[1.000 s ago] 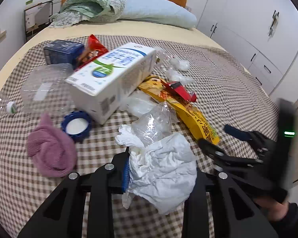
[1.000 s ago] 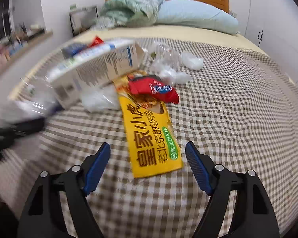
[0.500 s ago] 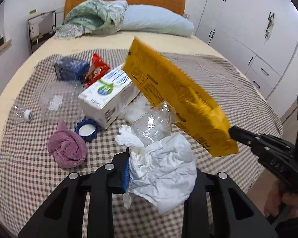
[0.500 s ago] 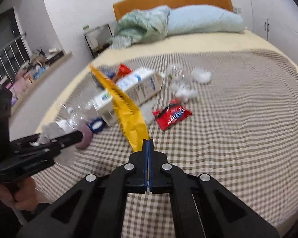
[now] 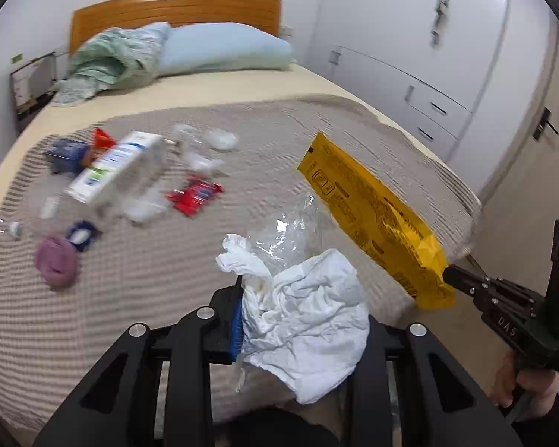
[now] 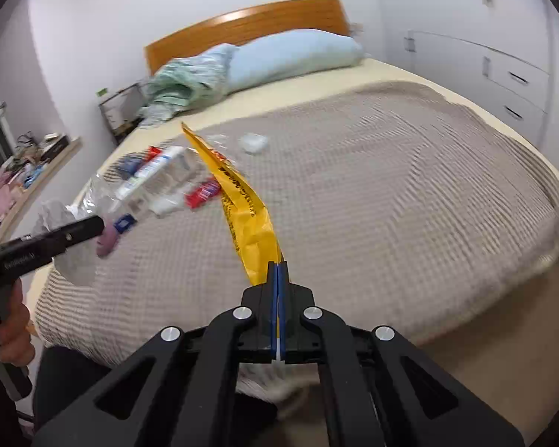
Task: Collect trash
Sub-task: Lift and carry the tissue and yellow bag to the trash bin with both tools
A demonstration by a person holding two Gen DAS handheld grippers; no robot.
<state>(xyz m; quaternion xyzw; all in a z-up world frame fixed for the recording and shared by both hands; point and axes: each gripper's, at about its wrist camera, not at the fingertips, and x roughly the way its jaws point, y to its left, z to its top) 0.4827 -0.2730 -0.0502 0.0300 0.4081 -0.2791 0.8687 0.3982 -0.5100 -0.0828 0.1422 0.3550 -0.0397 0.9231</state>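
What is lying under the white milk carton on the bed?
The milk carton rests on clear plastic wrapping over the checked blanket. Blur and the carton itself hide anything more beneath it.

Right gripper (image 5: 503, 320) body: you can read "DAS" in pale letters, just beside the yellow wrapper's pinched end.
Yellow wrapper (image 5: 376, 216): you see dark print and a boxed symbol, too blurred to read.
White carton (image 5: 111, 167), far from the wrapper: blue and green label, illegible.
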